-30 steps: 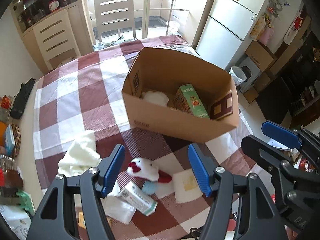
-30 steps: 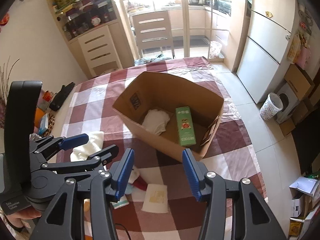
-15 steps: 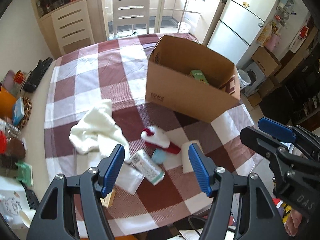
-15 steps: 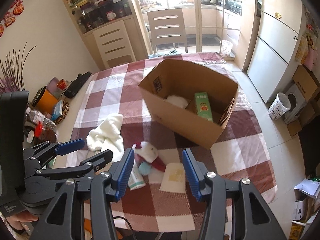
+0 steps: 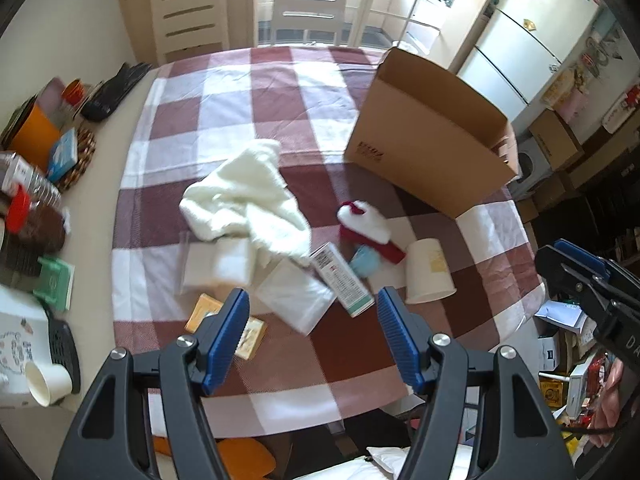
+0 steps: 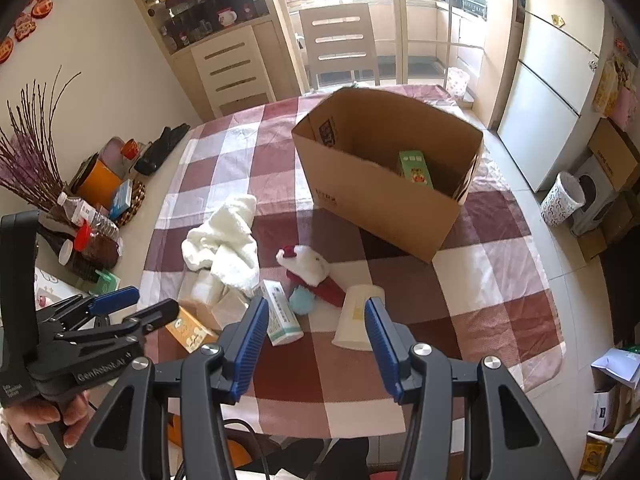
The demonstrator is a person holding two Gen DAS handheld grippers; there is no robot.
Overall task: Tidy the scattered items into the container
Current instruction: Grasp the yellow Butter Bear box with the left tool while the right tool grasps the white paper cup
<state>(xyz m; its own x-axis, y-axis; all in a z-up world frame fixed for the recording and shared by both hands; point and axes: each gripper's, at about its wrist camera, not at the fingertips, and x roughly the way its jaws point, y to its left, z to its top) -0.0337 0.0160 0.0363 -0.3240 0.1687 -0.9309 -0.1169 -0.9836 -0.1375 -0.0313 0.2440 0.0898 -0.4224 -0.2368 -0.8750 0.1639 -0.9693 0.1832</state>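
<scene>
Both the left gripper (image 5: 314,338) and right gripper (image 6: 316,346) hang wide open (holding nothing) above the scattered items, on the near side of the cardboard box (image 6: 380,196); the paper cup (image 6: 358,320) lies just past the right gripper's fingertips.

one cardboard box (image 6: 384,188), one white towel (image 6: 228,240), one paper cup (image 6: 358,320), one plush toy (image 6: 310,270)

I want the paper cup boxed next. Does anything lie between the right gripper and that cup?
Nothing visible does. The right gripper is open and empty, and the paper cup, on its side, lies just ahead by its right finger. The cardboard box stands beyond it.
</scene>
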